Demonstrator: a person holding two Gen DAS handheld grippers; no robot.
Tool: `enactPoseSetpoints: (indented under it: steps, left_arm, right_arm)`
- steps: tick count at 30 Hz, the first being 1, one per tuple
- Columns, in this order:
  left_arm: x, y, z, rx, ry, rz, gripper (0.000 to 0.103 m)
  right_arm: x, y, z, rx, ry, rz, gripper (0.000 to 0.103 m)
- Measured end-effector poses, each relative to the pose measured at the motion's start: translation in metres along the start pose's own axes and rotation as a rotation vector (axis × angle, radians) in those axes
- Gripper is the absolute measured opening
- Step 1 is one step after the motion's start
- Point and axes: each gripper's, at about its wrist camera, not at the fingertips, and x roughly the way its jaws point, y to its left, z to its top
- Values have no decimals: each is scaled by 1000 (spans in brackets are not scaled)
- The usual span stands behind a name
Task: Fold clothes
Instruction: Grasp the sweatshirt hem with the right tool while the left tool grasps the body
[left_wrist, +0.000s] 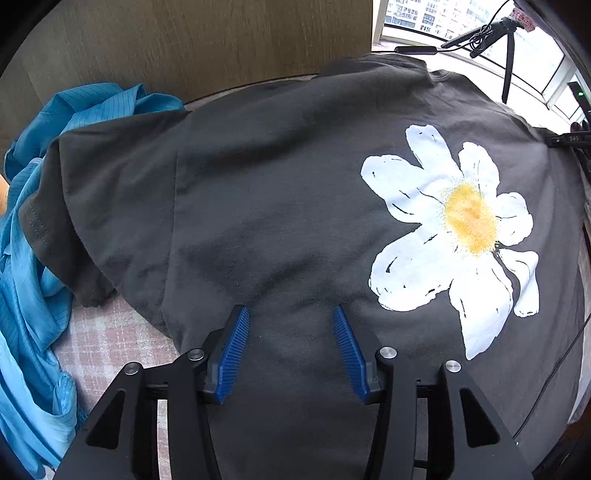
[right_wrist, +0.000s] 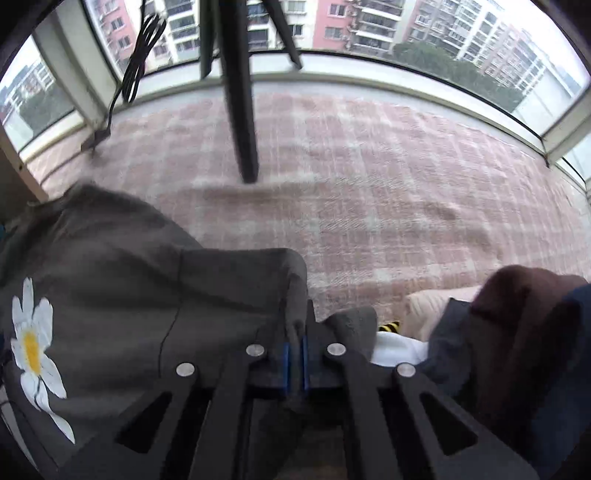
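Right wrist view: the right gripper (right_wrist: 295, 332) is pinching the shirt (right_wrist: 122, 295) edge, jaws closed on cloth. The left gripper (left_wrist: 291, 325) is hovering half open over the shirt, holding nothing. The shirt is lying on the checked cover (right_wrist: 369, 184). With only one edge held, lifting is likely skewing the fold.

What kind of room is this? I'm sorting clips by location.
Probably a home, likely a high-rise flat: a pink checked cover with clothes on it, a dark daisy T-shirt and blue garment, runs up to a curved window facing apartment blocks.
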Motion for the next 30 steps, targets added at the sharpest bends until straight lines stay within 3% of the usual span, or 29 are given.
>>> enactPoseSetpoints:
  steps: [4, 5, 8, 11, 13, 15, 18, 20, 24, 26, 30]
  left_arm:
    - [0, 0, 1, 14, -2, 14, 51]
    - [-1, 1, 1, 16, -1, 12, 51]
    - [-2, 1, 2, 20, 0, 29, 52]
    - [-15, -6, 5, 32, -14, 44, 43]
    - [-33, -22, 14, 54, -39, -32, 43]
    - [-49, -50, 31, 131, -71, -77, 46]
    - [-59, -114, 69, 294, -125, -84, 48]
    - [-51, -140, 93, 370, -144, -124, 51]
    - [-22, -192, 152, 459, -179, -110, 51]
    - [-8, -206, 167, 450, -151, -126, 51]
    - [19, -231, 196, 430, -94, -160, 48]
  right_arm:
    - [-38, 9, -1, -6, -153, -29, 36]
    - [-54, 6, -4, 10, -191, -12, 39]
    - [-92, 6, -28, 48, -239, 81, 39]
    - [-115, 9, -71, 90, -236, 166, 39]
    - [-117, 12, -109, 112, -206, 200, 39]
    - [-103, 17, -144, 120, -161, 218, 39]
    - [-74, 26, -182, 113, -90, 239, 37]
    - [-56, 31, -205, 123, -45, 263, 35]
    - [-52, 40, -233, 130, -40, 328, 31]
    - [-52, 48, -243, 110, -33, 367, 13]
    - [-50, 57, -259, 83, 0, 431, 12]
